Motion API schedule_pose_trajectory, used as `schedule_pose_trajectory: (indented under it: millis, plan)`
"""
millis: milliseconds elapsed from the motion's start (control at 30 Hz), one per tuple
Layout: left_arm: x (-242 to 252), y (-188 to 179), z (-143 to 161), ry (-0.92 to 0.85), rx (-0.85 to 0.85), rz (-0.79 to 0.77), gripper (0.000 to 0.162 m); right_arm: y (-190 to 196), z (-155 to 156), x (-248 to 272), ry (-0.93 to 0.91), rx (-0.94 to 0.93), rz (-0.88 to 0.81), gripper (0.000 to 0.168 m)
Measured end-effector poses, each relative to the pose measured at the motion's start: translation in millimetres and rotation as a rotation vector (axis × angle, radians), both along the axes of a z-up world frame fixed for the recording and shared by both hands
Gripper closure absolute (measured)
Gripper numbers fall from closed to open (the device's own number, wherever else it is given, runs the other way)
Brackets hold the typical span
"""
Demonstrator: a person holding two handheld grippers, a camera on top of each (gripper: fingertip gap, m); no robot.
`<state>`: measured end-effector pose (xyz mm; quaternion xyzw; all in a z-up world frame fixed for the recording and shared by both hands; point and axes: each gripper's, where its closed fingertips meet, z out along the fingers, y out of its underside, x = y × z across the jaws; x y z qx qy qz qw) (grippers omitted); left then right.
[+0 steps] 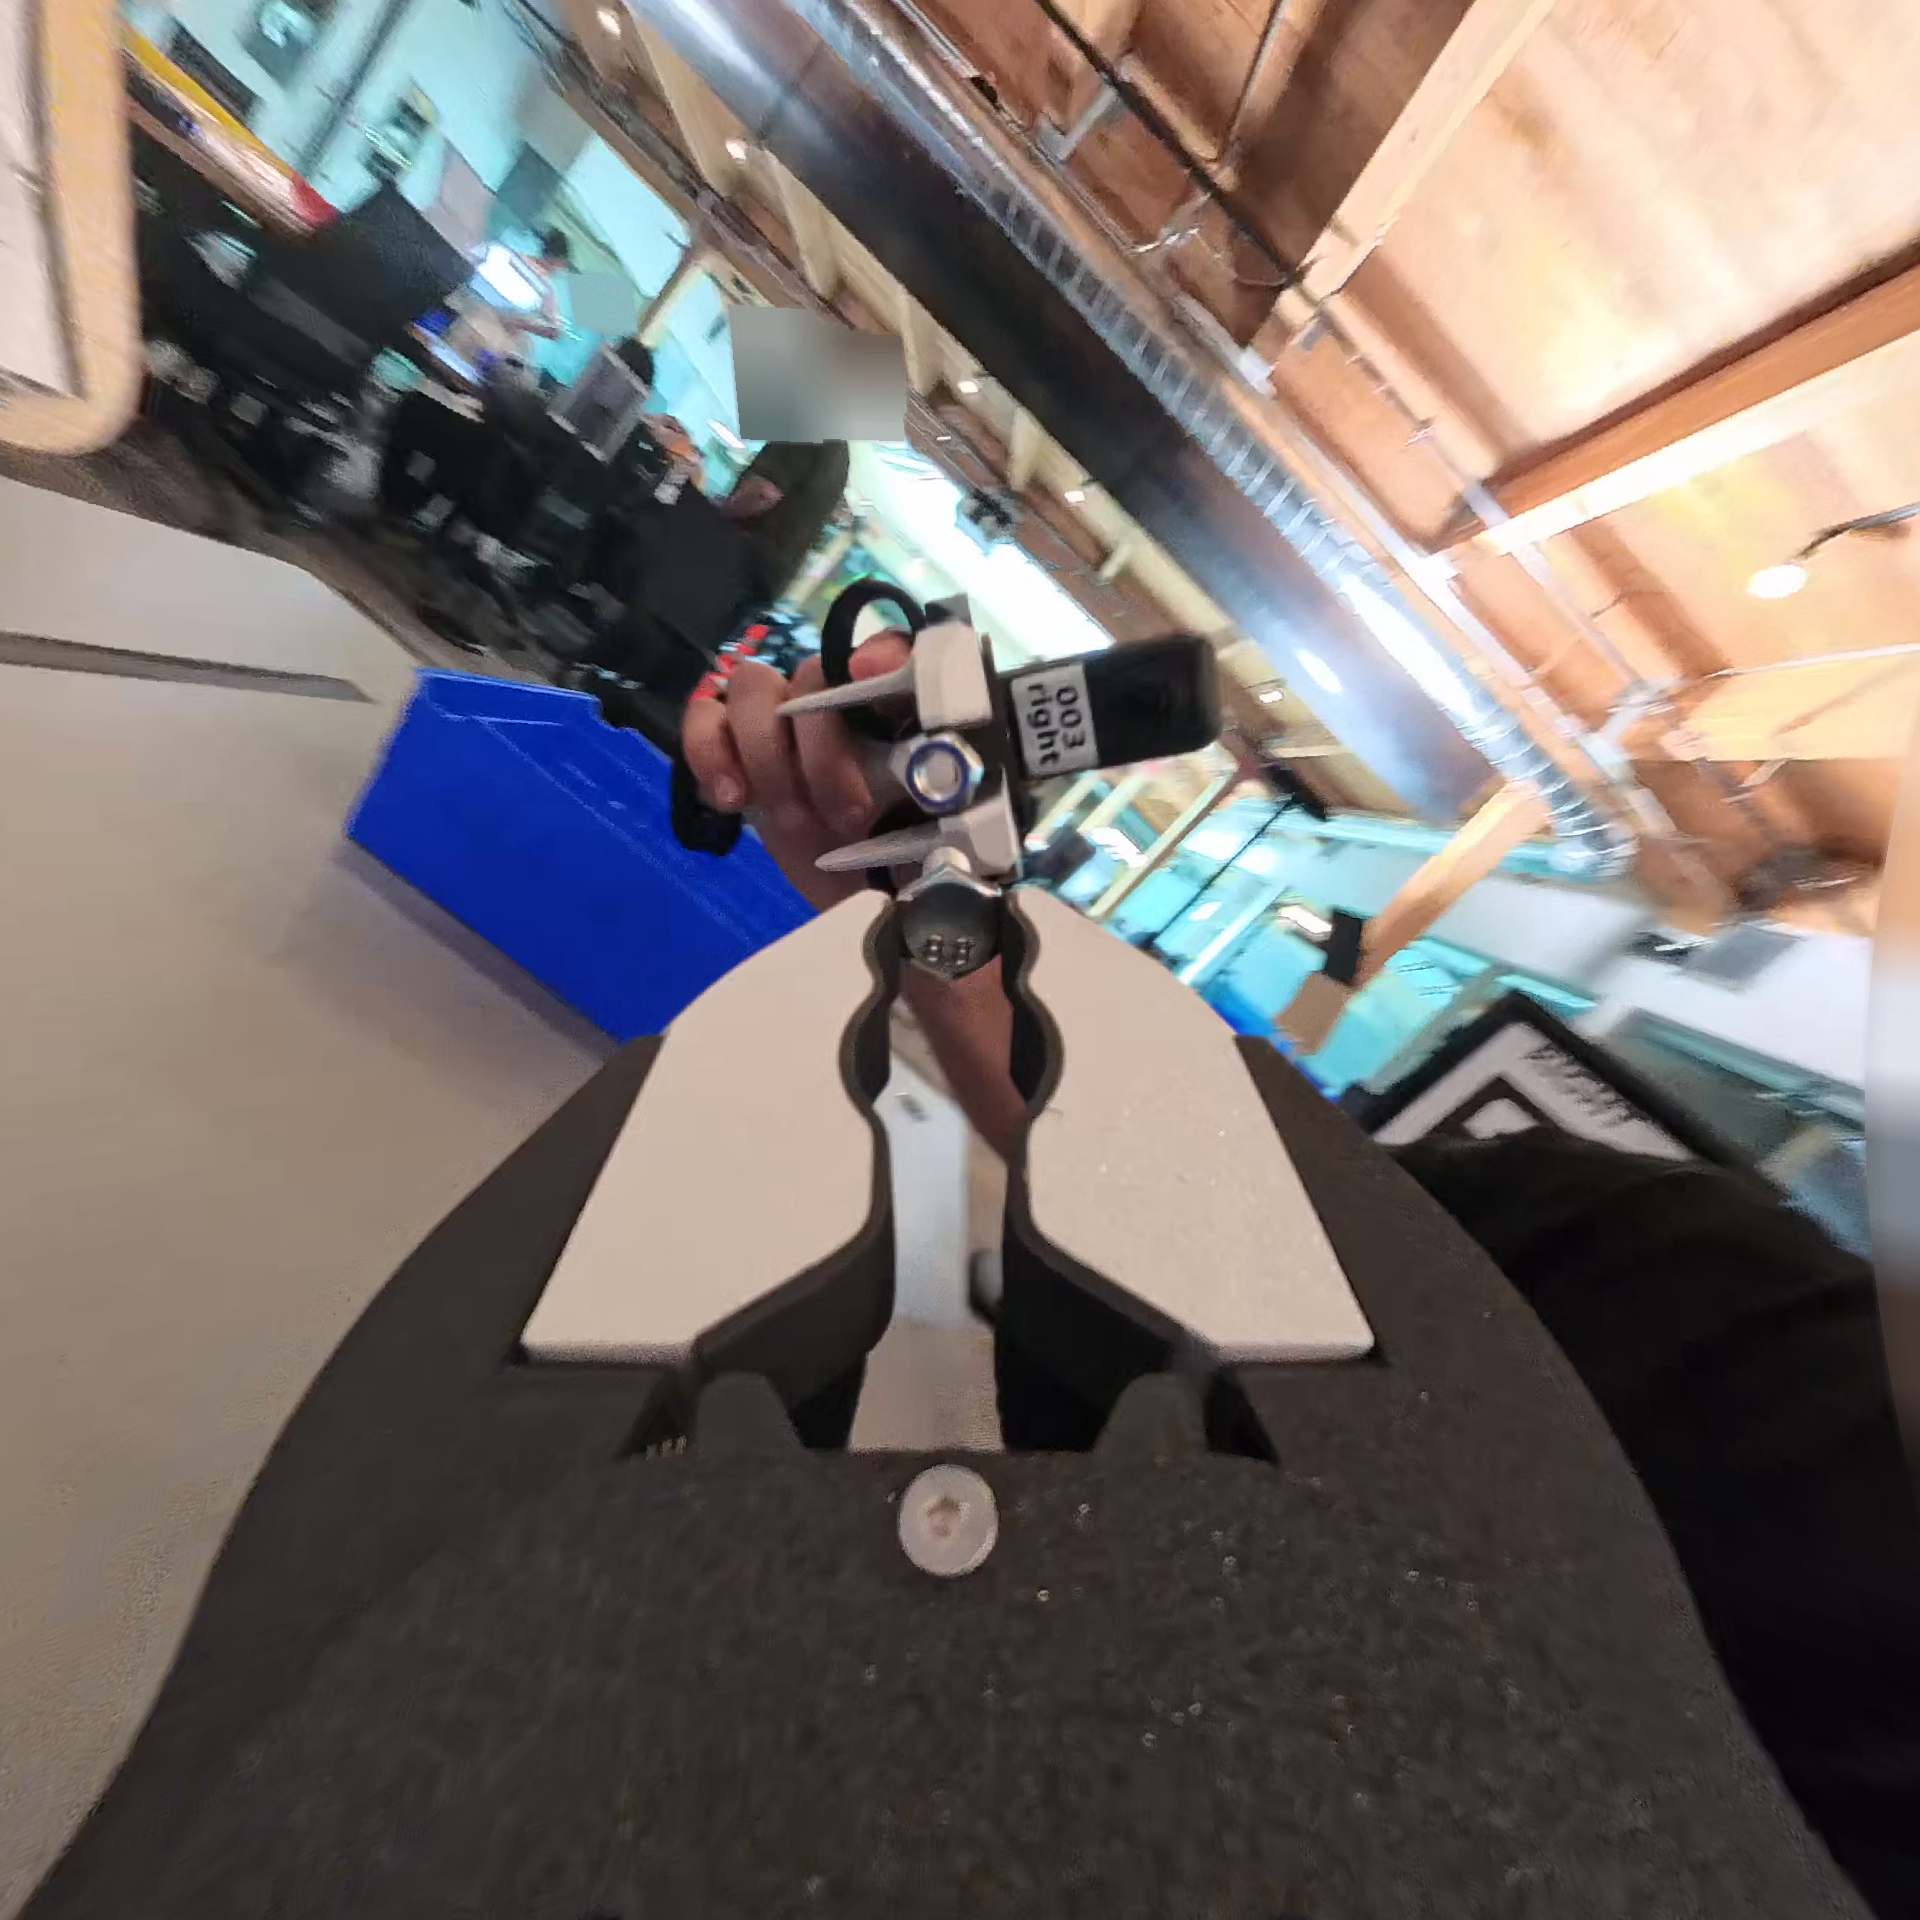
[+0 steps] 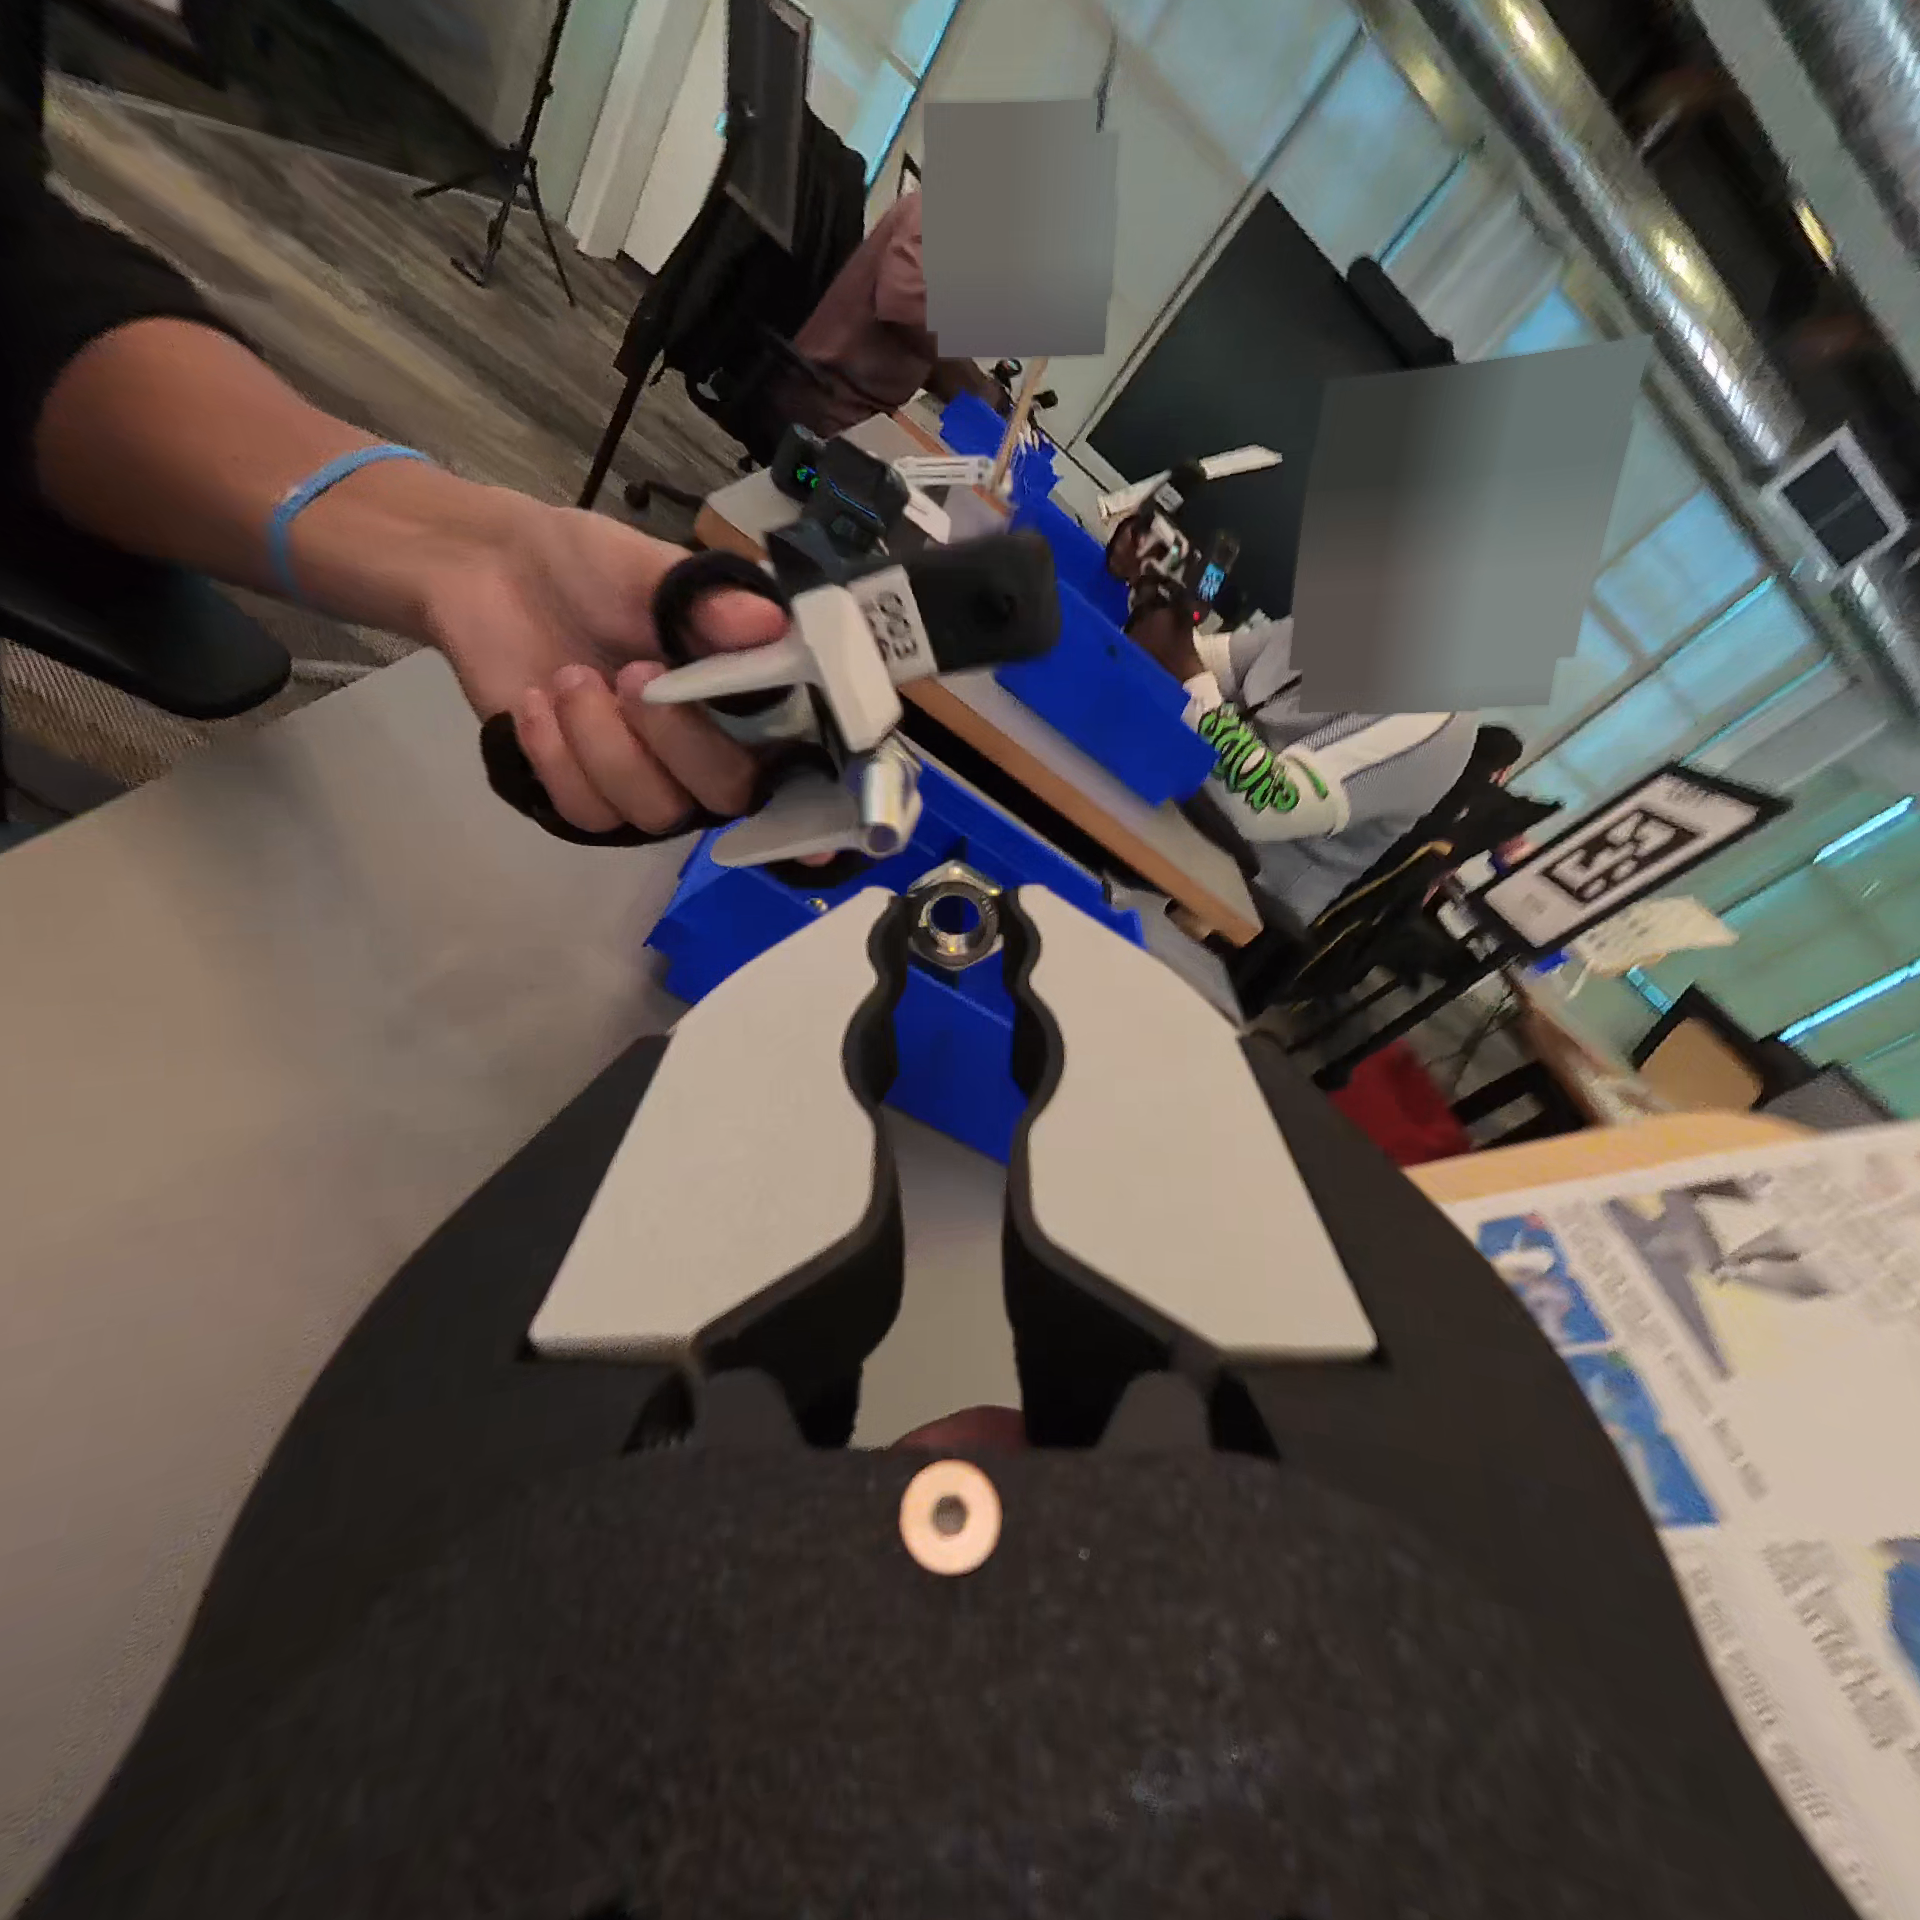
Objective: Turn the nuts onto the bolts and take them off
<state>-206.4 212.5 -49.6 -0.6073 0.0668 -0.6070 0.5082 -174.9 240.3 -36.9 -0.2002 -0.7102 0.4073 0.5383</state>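
My left gripper (image 1: pixel 940 933) is shut on the hex head of a steel bolt (image 1: pixel 940 940) and holds it in the air above the grey table (image 1: pixel 156 1091). My right gripper (image 2: pixel 948 923) is shut on a steel nut (image 2: pixel 948 925), its hole facing the camera. In the left wrist view the nut (image 1: pixel 938 774) has a blue ring and sits just above the bolt, a small gap apart. In the right wrist view the bolt (image 2: pixel 885 802) points down-right toward the nut and stops short of it. A hand (image 2: pixel 582 675) holds the left gripper.
A blue plastic bin (image 1: pixel 561 831) stands on the table behind both grippers and also shows in the right wrist view (image 2: pixel 940 1070). A newspaper (image 2: pixel 1714 1403) lies at the right. People sit at another table (image 2: pixel 1091 800) beyond. A black-and-white marker board (image 2: pixel 1631 852) stands far right. About 5 cm separates my left fingertips from my right.
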Motion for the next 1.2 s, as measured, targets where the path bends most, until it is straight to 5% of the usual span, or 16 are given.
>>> schedule_pose_trajectory:
  millis: [333, 1067, 1200]
  plan:
    - [21, -9, 15, -0.336, -0.063, -0.269, 0.145, -34, 8, 5, 0.031, 0.240, 0.037, 0.152]
    - [46, -21, 0, -0.333, -0.136, -0.459, 0.145, -46, -5, 23, -0.018, 0.152, 0.120, 0.151]
    - [50, -20, -13, -0.267, -0.227, -0.469, 0.145, -44, -20, 27, -0.048, 0.342, 0.084, 0.152]
